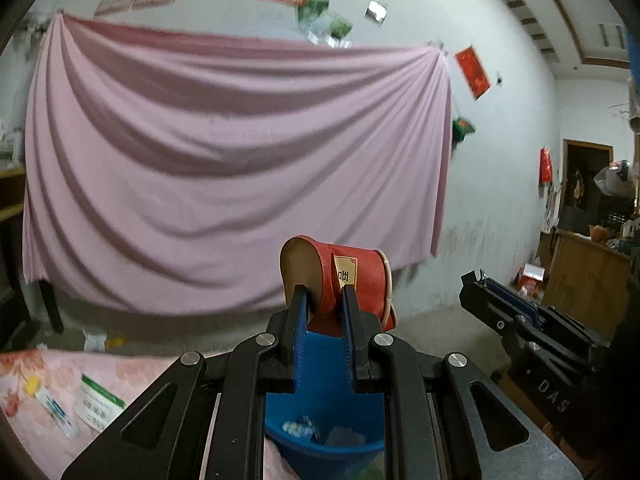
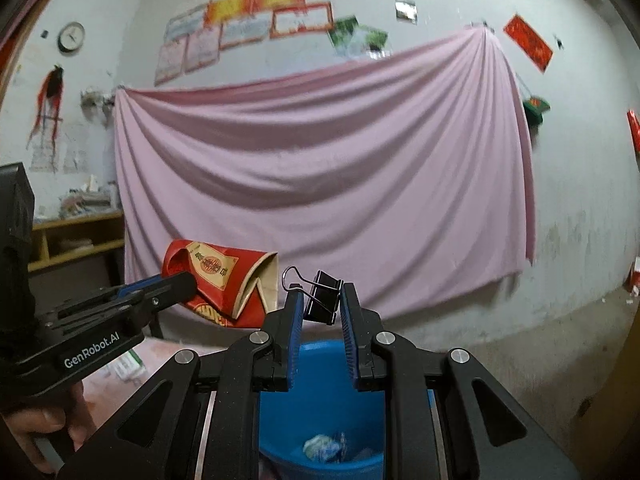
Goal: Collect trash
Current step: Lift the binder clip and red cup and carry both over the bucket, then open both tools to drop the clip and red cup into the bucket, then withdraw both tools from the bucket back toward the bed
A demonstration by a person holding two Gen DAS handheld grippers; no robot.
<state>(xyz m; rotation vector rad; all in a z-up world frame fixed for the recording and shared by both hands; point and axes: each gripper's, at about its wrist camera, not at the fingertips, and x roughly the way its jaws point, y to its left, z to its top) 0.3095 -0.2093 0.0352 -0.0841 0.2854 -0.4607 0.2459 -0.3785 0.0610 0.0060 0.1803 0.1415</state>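
My left gripper (image 1: 323, 294) is shut on a crushed red paper cup (image 1: 352, 280) and holds it up in the air above a blue bin (image 1: 320, 448). The cup also shows in the right wrist view (image 2: 224, 280). My right gripper (image 2: 320, 296) is shut on a black binder clip (image 2: 322, 298) above the same blue bin (image 2: 320, 412). The bin holds crumpled wrappers (image 2: 324, 446). The right gripper (image 1: 480, 288) shows at the right of the left wrist view, and the left gripper (image 2: 188, 284) at the left of the right wrist view.
A pink sheet (image 1: 224, 160) hangs on the wall ahead. A table with a pink flowered cloth (image 1: 32, 400) lies at lower left with small packets (image 1: 96, 404) on it. A wooden shelf (image 2: 76, 236) stands at left, cluttered furniture (image 1: 588, 272) at right.
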